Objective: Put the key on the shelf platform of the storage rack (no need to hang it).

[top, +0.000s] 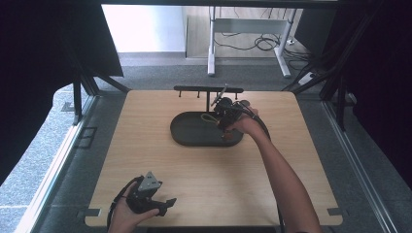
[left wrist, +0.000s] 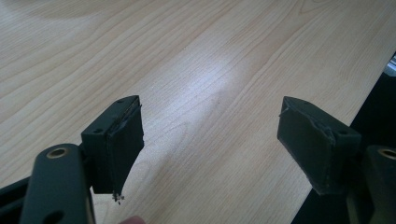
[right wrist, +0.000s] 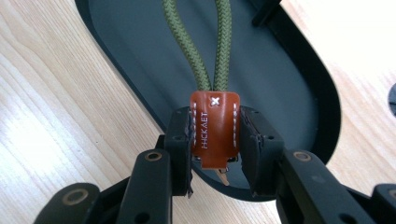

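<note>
A brown leather key fob (right wrist: pixel 215 128) with white stitching and a green braided cord loop (right wrist: pixel 208 46) is clamped between the black jaws of my right gripper (right wrist: pixel 215 140). It hangs over the dark oval tray (right wrist: pixel 289 93). In the high view my right gripper (top: pixel 224 115) is above the right half of that tray (top: pixel 187 131), with the green cord loop (top: pixel 209 118) showing over it. A black hook rack (top: pixel 209 90) stands at the tray's back. My left gripper (top: pixel 165 206) rests near the table's front edge, its jaws wide apart (left wrist: pixel 210 149) over bare wood.
The light wooden table (top: pixel 145 160) ends close to my left gripper at the front. Beyond the far edge are a white desk frame (top: pixel 248 29) and floor cables. Dark curtains flank both sides.
</note>
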The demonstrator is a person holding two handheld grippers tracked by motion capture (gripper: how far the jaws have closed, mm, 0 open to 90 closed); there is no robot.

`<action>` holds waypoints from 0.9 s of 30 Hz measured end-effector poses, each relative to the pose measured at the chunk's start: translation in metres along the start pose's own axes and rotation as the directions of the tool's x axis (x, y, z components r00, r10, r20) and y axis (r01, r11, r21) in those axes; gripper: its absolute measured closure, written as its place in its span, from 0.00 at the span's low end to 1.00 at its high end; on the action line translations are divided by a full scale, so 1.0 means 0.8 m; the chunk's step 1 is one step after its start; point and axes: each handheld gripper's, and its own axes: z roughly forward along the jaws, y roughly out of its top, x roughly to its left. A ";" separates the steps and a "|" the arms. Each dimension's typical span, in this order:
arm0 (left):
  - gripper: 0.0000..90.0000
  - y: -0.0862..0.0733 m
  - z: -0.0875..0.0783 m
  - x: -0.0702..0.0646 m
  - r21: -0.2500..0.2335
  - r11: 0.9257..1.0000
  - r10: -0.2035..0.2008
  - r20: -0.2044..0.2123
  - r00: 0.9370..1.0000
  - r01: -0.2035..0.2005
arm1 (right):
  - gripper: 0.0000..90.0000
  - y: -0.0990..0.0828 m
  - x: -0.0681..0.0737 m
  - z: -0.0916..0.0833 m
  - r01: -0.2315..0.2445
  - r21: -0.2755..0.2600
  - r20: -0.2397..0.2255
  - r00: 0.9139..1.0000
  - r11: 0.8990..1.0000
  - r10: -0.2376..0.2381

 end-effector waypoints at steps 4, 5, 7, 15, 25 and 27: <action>0.26 0.000 0.002 -0.001 0.004 1.000 0.001 -0.001 1.000 -0.001 | 0.74 -0.006 0.001 0.011 0.000 0.013 -0.014 1.000 1.000 0.000; 0.26 0.000 0.002 -0.001 0.005 1.000 0.001 0.000 1.000 -0.001 | 0.74 -0.007 0.000 0.013 0.005 0.015 -0.014 1.000 1.000 -0.005; 0.26 0.000 0.002 -0.001 0.005 1.000 0.003 0.000 1.000 -0.003 | 0.74 -0.009 0.001 0.018 0.003 0.014 -0.022 1.000 1.000 -0.003; 0.26 0.001 0.002 -0.002 0.007 1.000 0.007 0.000 1.000 -0.007 | 0.73 -0.018 -0.001 0.031 -0.003 0.035 -0.016 1.000 0.999 0.003; 0.26 0.001 0.005 -0.004 0.016 1.000 0.012 -0.001 1.000 -0.012 | 0.68 -0.025 0.000 0.041 -0.006 0.052 -0.011 1.000 0.999 0.007; 0.26 0.001 0.005 -0.005 0.015 1.000 0.011 -0.001 1.000 -0.011 | 0.65 -0.025 0.000 0.039 -0.008 0.042 -0.006 1.000 0.999 0.009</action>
